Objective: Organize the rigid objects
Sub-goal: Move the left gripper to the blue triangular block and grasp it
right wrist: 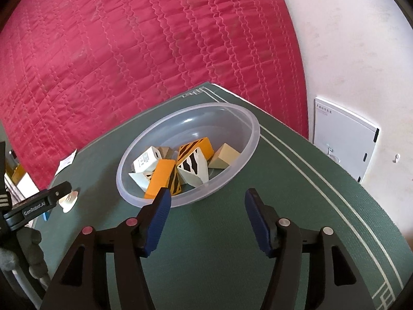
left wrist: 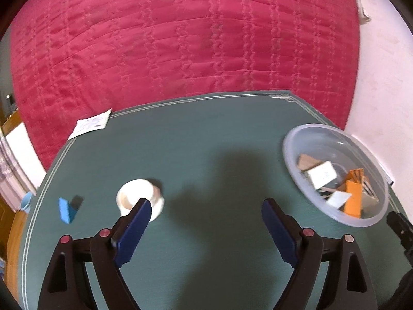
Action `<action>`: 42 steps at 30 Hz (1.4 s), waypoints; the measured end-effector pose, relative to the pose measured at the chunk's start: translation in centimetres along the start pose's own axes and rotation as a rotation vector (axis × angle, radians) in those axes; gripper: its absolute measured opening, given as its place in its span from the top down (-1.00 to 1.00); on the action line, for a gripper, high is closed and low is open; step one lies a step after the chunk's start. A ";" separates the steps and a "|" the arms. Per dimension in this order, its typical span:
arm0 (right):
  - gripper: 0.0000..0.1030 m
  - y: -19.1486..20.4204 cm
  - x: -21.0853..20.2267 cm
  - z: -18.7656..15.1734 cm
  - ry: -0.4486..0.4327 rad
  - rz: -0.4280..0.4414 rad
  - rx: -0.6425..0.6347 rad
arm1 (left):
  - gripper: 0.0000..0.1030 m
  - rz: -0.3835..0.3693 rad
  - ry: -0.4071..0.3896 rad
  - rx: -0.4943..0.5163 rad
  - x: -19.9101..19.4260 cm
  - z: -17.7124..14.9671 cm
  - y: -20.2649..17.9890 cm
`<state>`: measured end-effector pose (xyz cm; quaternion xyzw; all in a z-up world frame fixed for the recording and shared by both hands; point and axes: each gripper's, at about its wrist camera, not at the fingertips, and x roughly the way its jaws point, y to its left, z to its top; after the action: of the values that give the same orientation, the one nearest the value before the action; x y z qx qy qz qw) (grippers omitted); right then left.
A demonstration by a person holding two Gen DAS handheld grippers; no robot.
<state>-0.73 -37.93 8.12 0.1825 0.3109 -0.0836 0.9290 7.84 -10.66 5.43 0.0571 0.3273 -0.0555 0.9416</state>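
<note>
Our left gripper stands wide and empty beside the round white cup. We should centre it before closing. Our right gripper, partly spread, holds nothing by the clear plastic bowl.

One clear plastic bowl. Boxes in the bowl: at least six, some overlapping, so the count is not certain.
- orange boxes with black stripes: two
- white boxes: three, one with black stripes
- tan boxes: one fully seen, a second partly hidden

On the green mat: one white cup; one blue block; one white paper slip.
</note>
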 end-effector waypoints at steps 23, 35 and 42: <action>-0.21 -0.1 0.1 -0.3 0.008 -0.016 0.001 | -0.75 0.260 0.043 -0.168 -0.1 -1.7 14.2; -0.21 0.2 0.1 -0.5 0.030 -0.018 -0.038 | -0.70 0.299 0.090 -0.185 2.4 -2.0 17.7; -0.21 3.0 -0.8 -1.9 0.073 0.023 -0.155 | -0.50 0.291 0.115 -0.198 3.8 -1.8 19.4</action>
<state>-1.62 -34.40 8.08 0.1166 0.3478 -0.0420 0.9294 12.49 8.52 3.06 0.0141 0.3728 0.1173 0.9204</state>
